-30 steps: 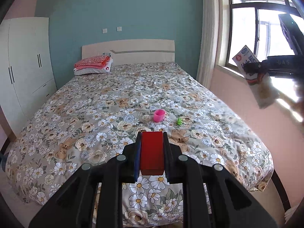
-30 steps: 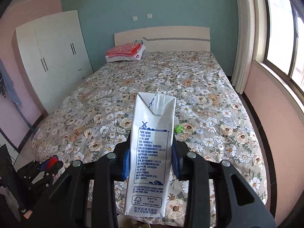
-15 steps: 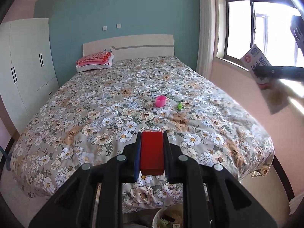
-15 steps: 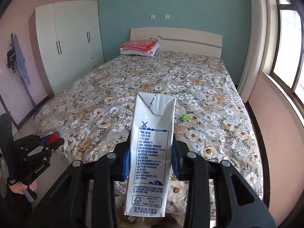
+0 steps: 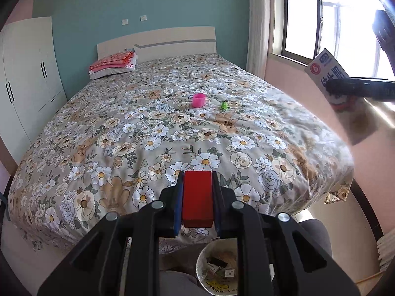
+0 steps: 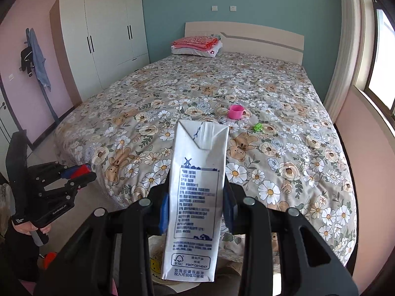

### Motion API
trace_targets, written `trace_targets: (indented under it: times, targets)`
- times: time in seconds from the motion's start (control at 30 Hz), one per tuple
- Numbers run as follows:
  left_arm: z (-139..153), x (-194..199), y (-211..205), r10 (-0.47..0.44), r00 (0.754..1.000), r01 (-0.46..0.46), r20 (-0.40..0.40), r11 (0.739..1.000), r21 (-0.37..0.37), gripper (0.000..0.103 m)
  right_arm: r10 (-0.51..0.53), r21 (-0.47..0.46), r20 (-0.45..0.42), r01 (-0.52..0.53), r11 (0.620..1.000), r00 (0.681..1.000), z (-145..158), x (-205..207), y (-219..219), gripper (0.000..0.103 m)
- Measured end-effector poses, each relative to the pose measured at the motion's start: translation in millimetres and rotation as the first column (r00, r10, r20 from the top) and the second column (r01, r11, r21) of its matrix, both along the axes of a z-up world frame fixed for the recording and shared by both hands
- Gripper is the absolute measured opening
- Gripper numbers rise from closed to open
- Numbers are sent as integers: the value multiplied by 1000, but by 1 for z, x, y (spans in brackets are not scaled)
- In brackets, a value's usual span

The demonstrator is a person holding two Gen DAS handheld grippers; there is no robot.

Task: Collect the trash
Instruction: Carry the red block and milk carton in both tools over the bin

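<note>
My left gripper point(image 5: 197, 197) is shut on a red box point(image 5: 197, 201) and holds it past the foot of the bed, above a white trash bin point(image 5: 217, 268) with scraps inside. My right gripper point(image 6: 196, 207) is shut on a white milk carton point(image 6: 195, 204), held upright. The carton also shows at the right edge of the left wrist view point(image 5: 328, 74). The left gripper with the red box shows at the lower left of the right wrist view point(image 6: 74, 172). The bin's rim point(image 6: 155, 266) peeks out below the carton.
A bed with a floral cover point(image 5: 172, 128) fills the middle. On it lie a pink cup point(image 5: 199, 100) and a small green item point(image 5: 224, 105). Folded pink bedding point(image 5: 112, 61) lies at the headboard. A white wardrobe point(image 5: 27, 74) stands left, a window point(image 5: 321, 22) right.
Both grippers have pulled back from the bed and dropped lower, so the bed lies farther off. The trash bin has come into view below the left gripper. Both grips are unchanged.
</note>
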State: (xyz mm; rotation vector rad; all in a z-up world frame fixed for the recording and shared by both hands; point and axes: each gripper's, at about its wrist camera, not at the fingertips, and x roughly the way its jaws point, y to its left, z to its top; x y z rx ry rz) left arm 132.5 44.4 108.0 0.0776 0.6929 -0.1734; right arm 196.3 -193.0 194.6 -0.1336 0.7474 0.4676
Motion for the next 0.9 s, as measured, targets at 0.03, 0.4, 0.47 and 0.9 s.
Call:
trace_targets:
  times: [0.03,0.4,0.47,0.9]
  targets:
    - [-5,0,0,-3,1000,3,-10,1000,-4,22,8,0,-12,-8,1000,1000,-8,-1,2,35]
    - [-81,3,1,-42,985,32,-166,997,-64,22,81,-6,-139,-82,997,987,-95,-8,26,35]
    - [-93,4,-2,-52,980,40,-194,997,-64,22,94,-10,-170,-97,995,981,-112,-8,31,35]
    - [-187,15,-19,-82,917,50,-389,995,-92,22,119,-38,-372,-143,989,920,-224,-10,53,35]
